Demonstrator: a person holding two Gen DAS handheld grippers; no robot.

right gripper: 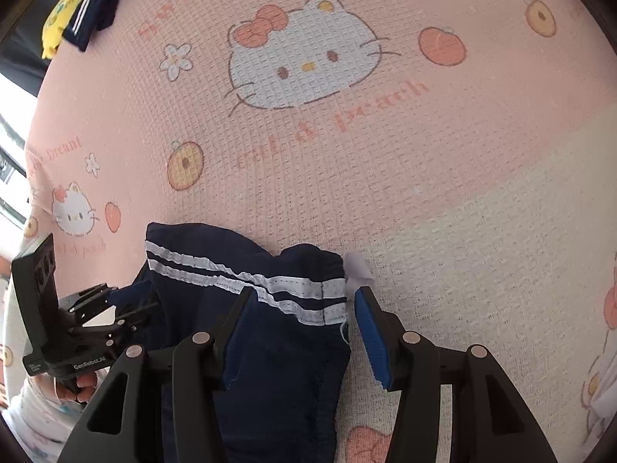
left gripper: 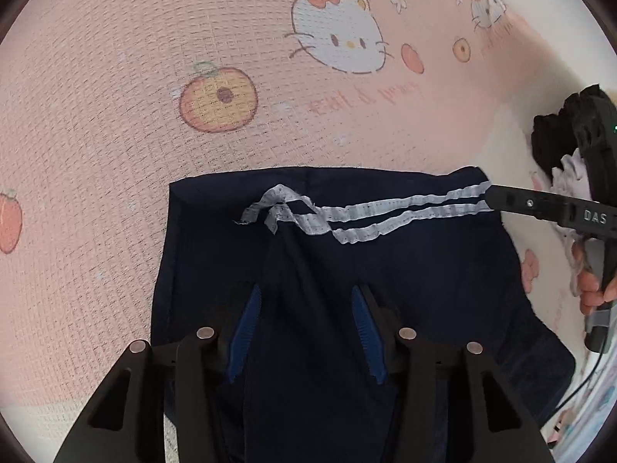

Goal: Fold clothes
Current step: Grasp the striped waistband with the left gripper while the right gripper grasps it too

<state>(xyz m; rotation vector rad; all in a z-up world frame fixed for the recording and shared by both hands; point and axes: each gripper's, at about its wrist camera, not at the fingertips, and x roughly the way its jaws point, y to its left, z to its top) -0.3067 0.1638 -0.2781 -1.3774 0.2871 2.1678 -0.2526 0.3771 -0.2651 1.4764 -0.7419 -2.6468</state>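
A navy fabric garment with two white stripes (left gripper: 347,254) lies on the pink cartoon-print blanket (left gripper: 115,115), bunched between the left gripper's (left gripper: 304,324) part-open jaws, its striped edge between the right gripper's (right gripper: 304,324) part-open jaws, where cloth looks liable to slip.

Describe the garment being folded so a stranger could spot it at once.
Start from the pink cat-print blanket covering the surface. On its near part, between the two hand-held grippers, lies a navy garment. Unlike the other navy striped piece near the blanket's far corner, beside something yellow, this one has two white stripes running across it.
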